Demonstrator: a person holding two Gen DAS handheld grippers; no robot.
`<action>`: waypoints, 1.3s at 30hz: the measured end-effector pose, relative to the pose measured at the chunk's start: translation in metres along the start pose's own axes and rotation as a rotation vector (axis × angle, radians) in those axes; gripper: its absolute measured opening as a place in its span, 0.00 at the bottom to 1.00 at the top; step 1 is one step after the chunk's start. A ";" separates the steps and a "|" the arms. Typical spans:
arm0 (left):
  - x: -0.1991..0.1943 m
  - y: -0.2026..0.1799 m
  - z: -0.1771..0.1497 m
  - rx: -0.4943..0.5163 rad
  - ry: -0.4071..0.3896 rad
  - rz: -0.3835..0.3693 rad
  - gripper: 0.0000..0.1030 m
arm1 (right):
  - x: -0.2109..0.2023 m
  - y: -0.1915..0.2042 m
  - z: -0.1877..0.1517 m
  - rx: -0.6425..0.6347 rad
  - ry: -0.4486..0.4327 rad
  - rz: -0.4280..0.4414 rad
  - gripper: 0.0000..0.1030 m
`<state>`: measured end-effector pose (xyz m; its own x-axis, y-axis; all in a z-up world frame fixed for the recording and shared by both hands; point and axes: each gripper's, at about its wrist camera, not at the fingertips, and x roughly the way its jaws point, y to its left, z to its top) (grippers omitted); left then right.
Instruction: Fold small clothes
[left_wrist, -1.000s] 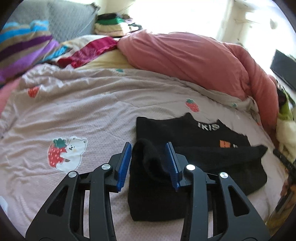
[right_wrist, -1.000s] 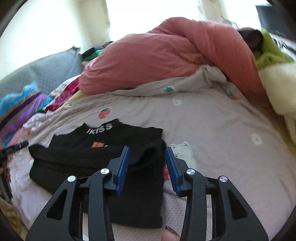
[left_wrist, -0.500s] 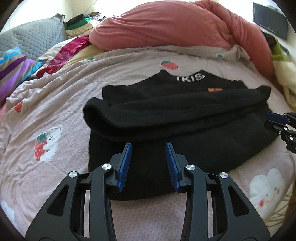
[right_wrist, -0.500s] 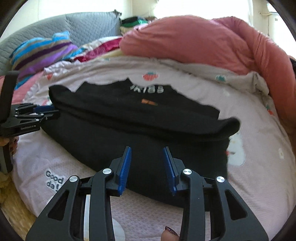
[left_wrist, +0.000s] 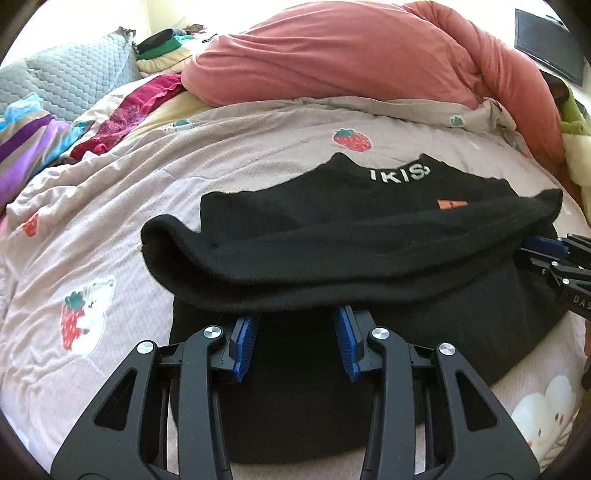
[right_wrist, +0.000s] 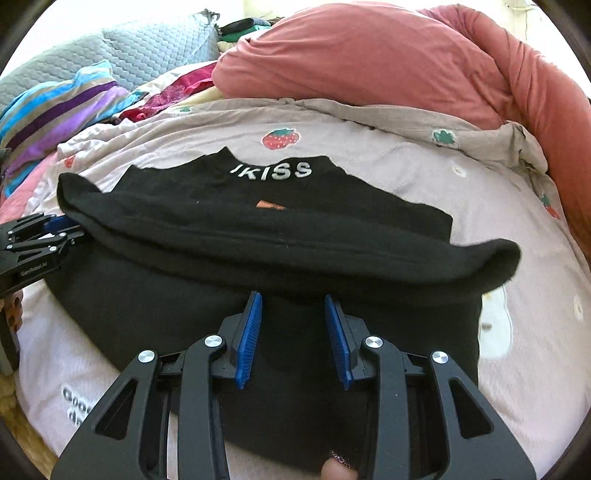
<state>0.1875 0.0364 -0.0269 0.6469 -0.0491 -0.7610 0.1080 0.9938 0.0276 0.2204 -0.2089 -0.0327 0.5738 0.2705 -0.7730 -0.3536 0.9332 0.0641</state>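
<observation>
A black sweater (left_wrist: 369, 206) with white "IKISS" lettering lies flat on the strawberry-print quilt (left_wrist: 221, 147). Its sleeves are folded across the chest as one thick band (left_wrist: 258, 258). My left gripper (left_wrist: 297, 317) hovers open over the lower body, with its blue pads (left_wrist: 245, 339) reaching the band's near edge. The right wrist view shows the same sweater (right_wrist: 258, 206) and band (right_wrist: 369, 258), and there my right gripper (right_wrist: 292, 299) is also open at the band's edge. Each gripper appears in the other's view, the right gripper (left_wrist: 554, 254) by one sleeve end and the left gripper (right_wrist: 40, 236) by the other.
A bulky pink duvet (left_wrist: 351, 55) is heaped along the far side of the bed. A striped blanket (left_wrist: 29, 147), a grey quilted pillow (left_wrist: 74, 74) and red cloth lie at the far left. A thumb (right_wrist: 338, 469) shows at the bottom edge.
A second ago each gripper had a sleeve end between its jaws. Both sleeves now lie across the chest, let go. Both grippers have swung to the sweater's middle and come lower.
</observation>
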 end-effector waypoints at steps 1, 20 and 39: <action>0.004 0.001 0.003 -0.006 0.004 -0.003 0.29 | 0.003 0.000 0.004 -0.004 -0.002 -0.008 0.33; 0.028 0.082 0.063 -0.249 -0.048 -0.016 0.37 | -0.003 -0.083 0.055 0.187 -0.110 -0.161 0.33; 0.056 0.093 0.044 -0.217 0.036 -0.124 0.05 | 0.018 -0.121 0.028 0.302 -0.030 -0.053 0.10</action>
<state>0.2665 0.1213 -0.0381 0.6112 -0.1724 -0.7725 0.0178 0.9787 -0.2044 0.2941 -0.3107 -0.0364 0.6090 0.2226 -0.7613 -0.0897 0.9730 0.2127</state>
